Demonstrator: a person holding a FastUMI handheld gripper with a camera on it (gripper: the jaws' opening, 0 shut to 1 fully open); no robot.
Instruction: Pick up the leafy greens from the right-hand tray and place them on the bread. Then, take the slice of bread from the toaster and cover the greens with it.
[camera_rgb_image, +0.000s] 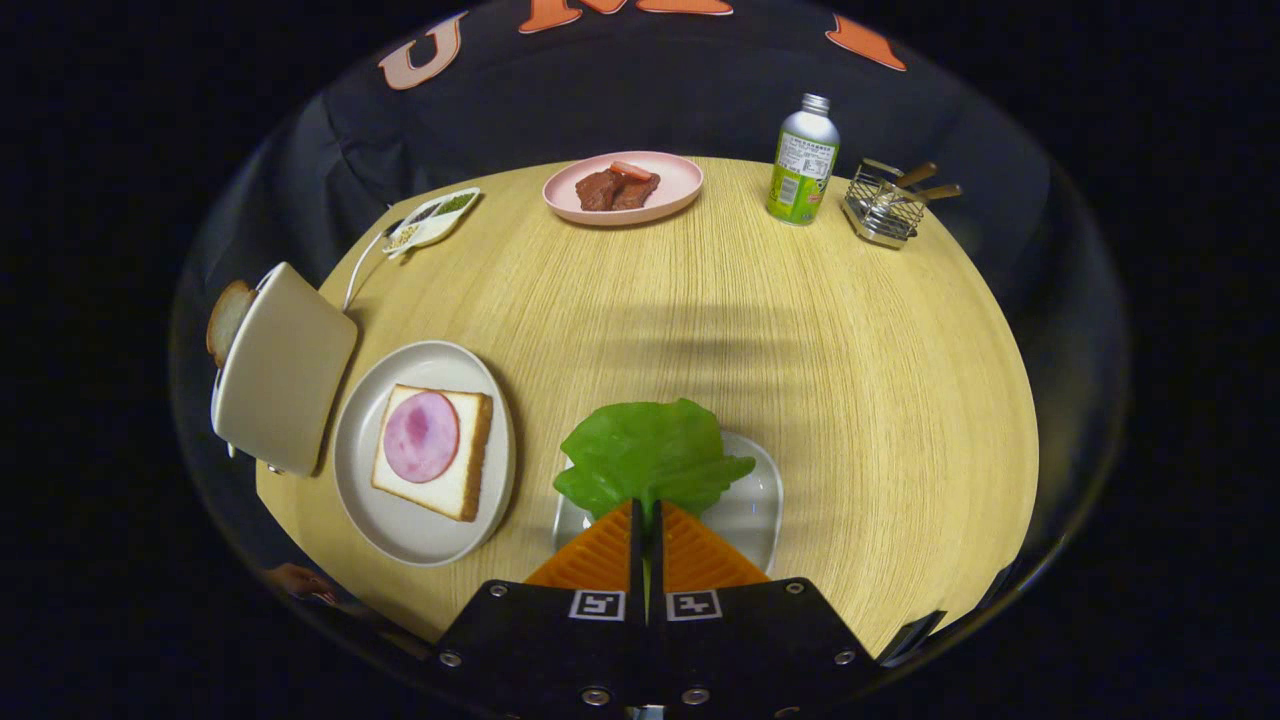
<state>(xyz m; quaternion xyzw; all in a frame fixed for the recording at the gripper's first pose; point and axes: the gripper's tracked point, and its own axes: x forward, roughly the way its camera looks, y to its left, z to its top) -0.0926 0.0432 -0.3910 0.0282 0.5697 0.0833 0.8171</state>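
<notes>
While the leafy greens (648, 455) lie on the clear tray (757, 500) just ahead of the tool (646, 512), the first step of the task is in hand: the pick-up. The tool's two fingers stand almost together, only a thin slit between them, and the stem edge of the leaf runs into that slit, so the tool seems to have pinched the greens; whether both fingers truly press on the leaf I cannot tell for sure. The greens are one broad, crinkled sheet with a ruffled edge and a glossy, plastic-like skin, light and floppy by the look of it.

The next move, as I judge it, calls for a lift clear of the tray and a carry to the left, over to the bread (433, 452). That bread is a square slice with a browned crust and a round pink slice of ham (421, 436) on top, set on a round pale plate (420, 540). Beside the plate stands a cream, smooth-sided toaster (283, 370) with a second bread slice (227, 320) poking from it. Everything rests on a light wood-grain tabletop (850, 400).
</notes>
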